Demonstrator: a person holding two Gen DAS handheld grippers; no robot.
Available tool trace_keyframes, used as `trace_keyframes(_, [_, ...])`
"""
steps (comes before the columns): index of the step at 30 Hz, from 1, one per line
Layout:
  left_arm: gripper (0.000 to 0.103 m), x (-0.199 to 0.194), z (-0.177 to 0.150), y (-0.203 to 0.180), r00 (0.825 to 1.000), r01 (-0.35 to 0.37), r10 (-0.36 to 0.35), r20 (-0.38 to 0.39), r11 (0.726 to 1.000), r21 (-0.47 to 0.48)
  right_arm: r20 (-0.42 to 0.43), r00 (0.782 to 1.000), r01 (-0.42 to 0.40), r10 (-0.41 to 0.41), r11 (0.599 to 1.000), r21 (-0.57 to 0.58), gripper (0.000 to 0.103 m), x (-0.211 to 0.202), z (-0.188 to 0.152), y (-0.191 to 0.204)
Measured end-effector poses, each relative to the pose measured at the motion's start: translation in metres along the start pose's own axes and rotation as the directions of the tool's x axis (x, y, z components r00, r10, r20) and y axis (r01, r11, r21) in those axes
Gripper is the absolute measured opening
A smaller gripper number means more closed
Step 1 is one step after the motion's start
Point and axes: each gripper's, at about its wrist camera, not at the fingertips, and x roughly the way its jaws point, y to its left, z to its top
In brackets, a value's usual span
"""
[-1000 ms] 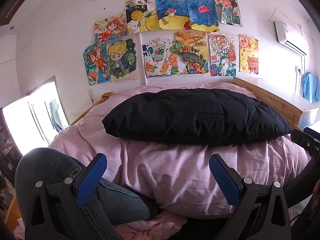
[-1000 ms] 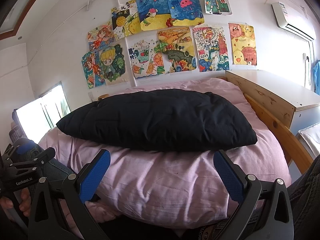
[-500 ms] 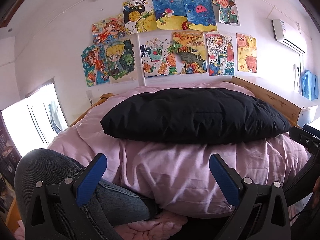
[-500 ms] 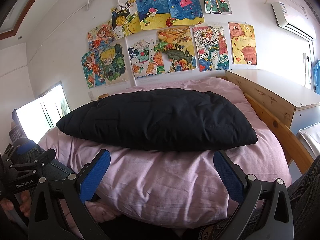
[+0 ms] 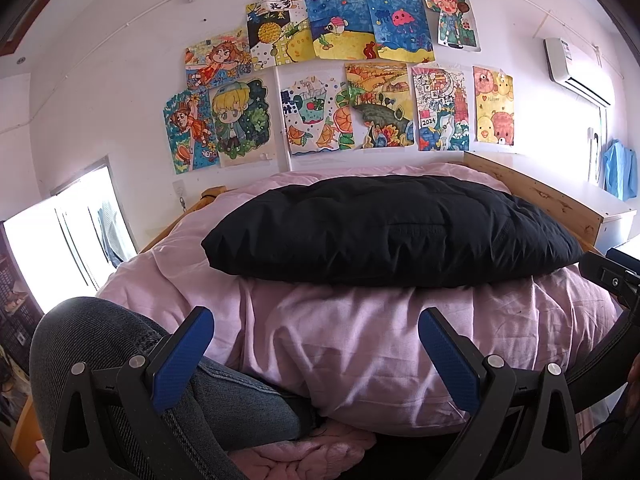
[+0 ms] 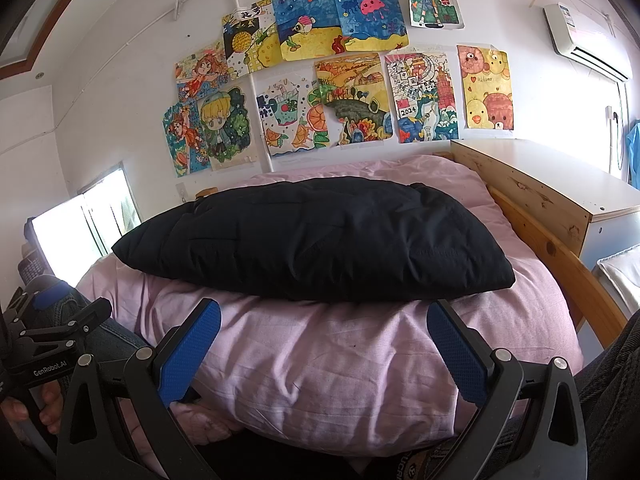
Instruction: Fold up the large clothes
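Observation:
A large black padded garment (image 5: 384,232) (image 6: 316,240) lies folded in a flat bundle on a pink quilt (image 5: 360,340) (image 6: 340,368) covering the bed. My left gripper (image 5: 316,316) hangs open in front of the quilt's near edge, well short of the garment, with nothing between its blue pads. My right gripper (image 6: 324,312) is open too, just below the garment's near edge and holding nothing. The left gripper's black frame (image 6: 52,340) appears at the left of the right wrist view, held by a hand.
A person's knee in grey jeans (image 5: 100,344) sits low on the left. A wooden bed frame (image 6: 560,264) and a wooden cabinet (image 6: 552,184) stand to the right. Drawings (image 5: 344,80) cover the wall behind. A bright window (image 5: 60,240) is at the left.
Both views have barely shifted; the left one tilted slightly. The garment and both open grippers stay as they were.

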Motion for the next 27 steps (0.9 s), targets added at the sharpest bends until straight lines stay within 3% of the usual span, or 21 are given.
trace_keyframes(27, [0.103,-0.0014,0.0016,0.0006,1.000,-0.004,0.004,0.000,1.000,0.000,-0.001,1.000,0.000,0.000,1.000,0.000,0.102,-0.0003,0.0010,-0.0008])
